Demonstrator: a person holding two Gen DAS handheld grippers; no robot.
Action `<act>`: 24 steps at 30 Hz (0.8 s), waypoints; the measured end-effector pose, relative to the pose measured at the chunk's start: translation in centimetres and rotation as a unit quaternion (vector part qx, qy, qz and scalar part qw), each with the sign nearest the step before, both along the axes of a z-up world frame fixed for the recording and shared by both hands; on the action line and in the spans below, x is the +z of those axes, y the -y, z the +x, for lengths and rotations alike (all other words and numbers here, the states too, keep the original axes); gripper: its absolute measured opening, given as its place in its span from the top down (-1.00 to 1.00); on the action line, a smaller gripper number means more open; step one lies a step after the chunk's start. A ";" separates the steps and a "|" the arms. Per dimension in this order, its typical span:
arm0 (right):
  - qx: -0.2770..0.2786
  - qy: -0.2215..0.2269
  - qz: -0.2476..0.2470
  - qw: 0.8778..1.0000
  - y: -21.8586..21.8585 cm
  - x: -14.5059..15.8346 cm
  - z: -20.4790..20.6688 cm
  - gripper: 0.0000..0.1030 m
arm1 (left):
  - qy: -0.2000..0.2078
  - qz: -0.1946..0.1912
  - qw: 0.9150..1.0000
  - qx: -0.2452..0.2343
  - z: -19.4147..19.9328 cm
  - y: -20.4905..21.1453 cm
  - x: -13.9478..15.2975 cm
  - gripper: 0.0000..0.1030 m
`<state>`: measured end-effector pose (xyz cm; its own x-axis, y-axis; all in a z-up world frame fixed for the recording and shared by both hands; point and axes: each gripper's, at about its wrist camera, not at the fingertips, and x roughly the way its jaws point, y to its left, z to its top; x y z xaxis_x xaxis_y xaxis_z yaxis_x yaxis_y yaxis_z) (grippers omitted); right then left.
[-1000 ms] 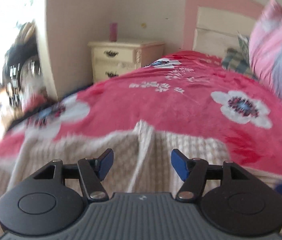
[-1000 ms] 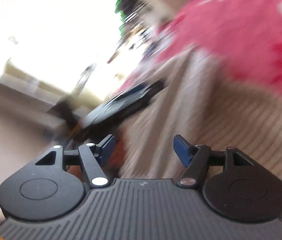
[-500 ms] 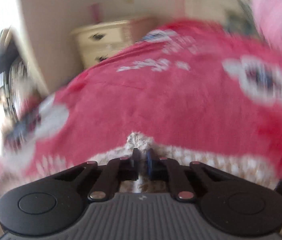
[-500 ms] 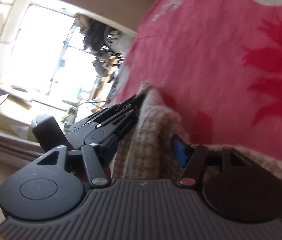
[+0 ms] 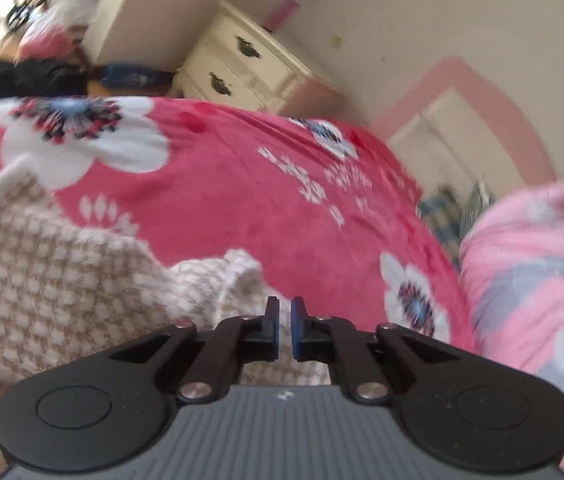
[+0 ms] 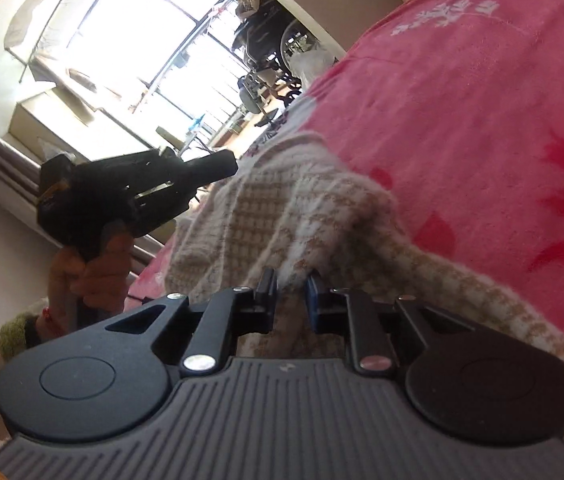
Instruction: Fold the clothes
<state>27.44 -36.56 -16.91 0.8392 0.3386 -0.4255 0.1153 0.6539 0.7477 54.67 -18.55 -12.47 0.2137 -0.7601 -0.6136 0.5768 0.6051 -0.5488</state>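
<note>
Right wrist view showed my right claw [image 6: 291,280] closing on a bunched edge of the checked knit [image 6: 282,208] lying on the red blanket [image 6: 482,120], so I judged pinching deep before lifting wisest.

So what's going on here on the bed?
A person is folding a beige checked knit garment lying on a red floral blanket. The left gripper is shut on the fabric's edge. The right gripper has just been closing, and its pads now pinch a raised fold. Both ends are gripped; no fold is made yet.
</note>
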 end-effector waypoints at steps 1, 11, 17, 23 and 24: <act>-0.002 0.004 0.015 1.000 0.3 -0.1 0.0 0.65 | 0.018 0.022 1.000 -0.002 -0.2 0.5 0.4 0.82; -0.003 -0.011 0.026 1.000 -0.7 -1.5 1.9 0.40 | 0.141 0.245 0.958 -0.056 0.5 12.0 0.1 -0.01; 0.015 0.002 -0.045 0.999 -2.2 -0.2 1.5 0.64 | 0.124 0.338 0.931 -0.062 1.8 15.8 -3.1 0.47; 0.021 0.001 -0.050 0.999 -2.4 -0.6 0.4 0.71 | -0.024 0.161 0.984 0.076 6.2 9.7 -2.3 0.74; 0.021 -0.001 -0.050 0.999 -2.5 -0.7 0.4 0.72 | -0.047 0.118 0.985 0.114 6.9 7.8 -2.2 0.79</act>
<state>27.85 -34.11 -17.62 0.8242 0.3298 -0.4604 0.0876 0.7290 0.6789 61.53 -26.31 -14.70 0.2957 -0.5322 -0.7933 0.3639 0.8306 -0.4215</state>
